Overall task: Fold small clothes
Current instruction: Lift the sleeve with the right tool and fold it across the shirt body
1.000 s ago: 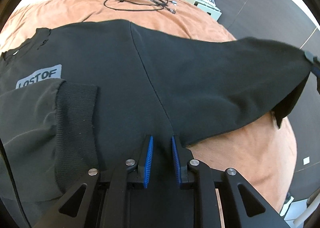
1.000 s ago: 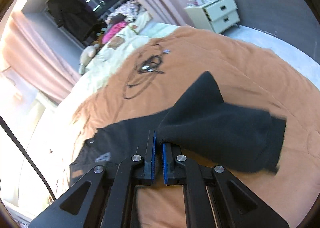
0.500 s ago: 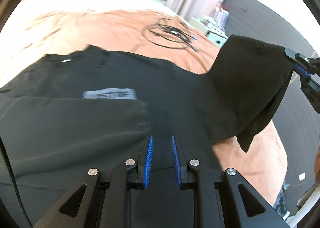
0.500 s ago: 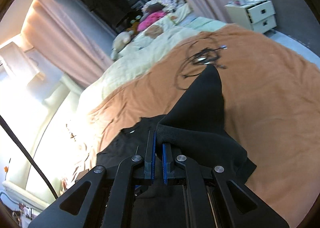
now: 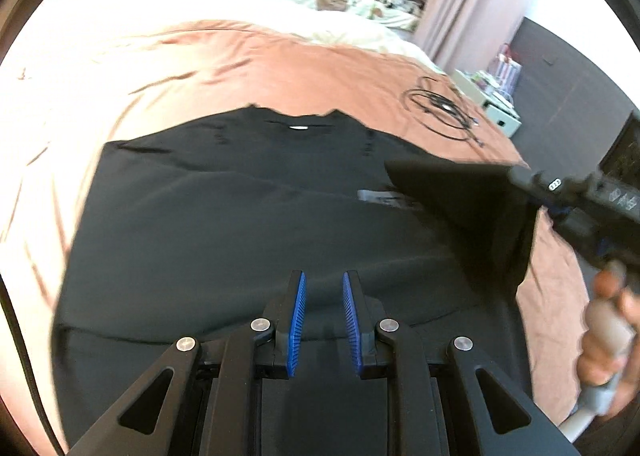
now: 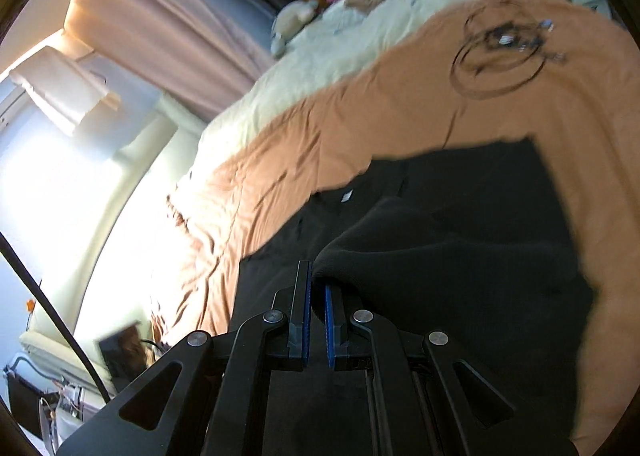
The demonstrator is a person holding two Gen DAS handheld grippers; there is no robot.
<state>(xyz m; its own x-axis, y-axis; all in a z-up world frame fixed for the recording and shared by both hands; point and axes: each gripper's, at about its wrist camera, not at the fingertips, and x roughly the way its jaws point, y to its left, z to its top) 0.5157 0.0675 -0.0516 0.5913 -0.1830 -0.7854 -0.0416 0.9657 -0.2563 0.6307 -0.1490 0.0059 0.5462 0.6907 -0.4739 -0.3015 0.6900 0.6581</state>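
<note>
Sleeve (image 5: pixel 472 208) now carried over black top (image 5: pixel 240 224), R gripper (image 6: pixel 317 292) pinching it; L gripper (image 5: pixel 323 296) slightly apart, empty; collar points away.

No lettering can be read. The black sweatshirt (image 5: pixel 248 224) carries a pale printed patch (image 5: pixel 378 197) right of centre in the left wrist view, half covered and blurred, and a small white neck tag (image 5: pixel 298 127) above it, too small to make out.

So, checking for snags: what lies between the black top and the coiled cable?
Only bare orange blanket between black top and cable, in the right wrist view.
</note>
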